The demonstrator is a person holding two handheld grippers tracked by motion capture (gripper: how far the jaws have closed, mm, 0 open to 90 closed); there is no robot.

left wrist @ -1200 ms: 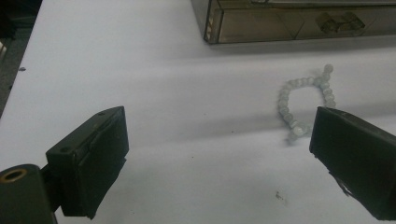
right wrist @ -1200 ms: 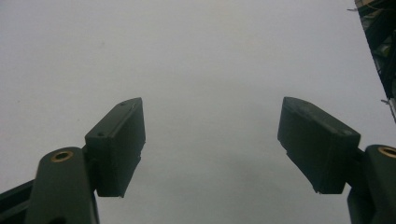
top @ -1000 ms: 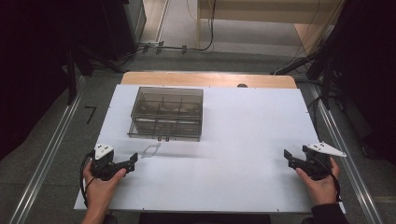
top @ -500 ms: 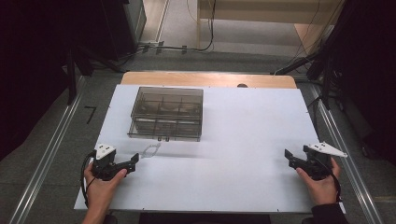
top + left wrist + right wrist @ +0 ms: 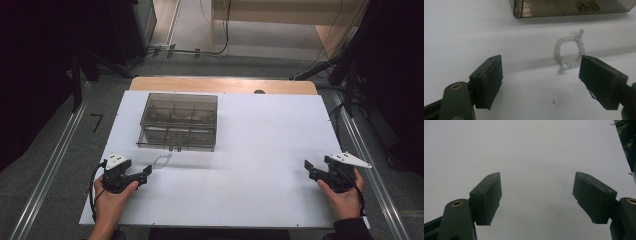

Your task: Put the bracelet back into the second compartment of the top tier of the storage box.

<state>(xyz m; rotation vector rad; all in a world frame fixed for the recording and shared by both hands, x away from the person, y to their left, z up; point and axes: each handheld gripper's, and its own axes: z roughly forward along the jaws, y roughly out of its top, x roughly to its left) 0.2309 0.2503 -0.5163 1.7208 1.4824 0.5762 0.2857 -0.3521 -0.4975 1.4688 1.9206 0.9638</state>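
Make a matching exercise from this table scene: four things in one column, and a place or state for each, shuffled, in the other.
1. bead bracelet
2. clear compartment box
3. left gripper
4. right gripper

A. at the table's right edge, jaws open over bare white surface
B. far left part of the table
C. lying loose just ahead of open jaws
D. near left, pointing at the beads

Pairs: 1-C, 2-B, 3-D, 4-A

Dim room, grey floor (image 5: pixel 60 150), cables (image 5: pixel 225 30), white-topped wooden table (image 5: pixel 270 130).
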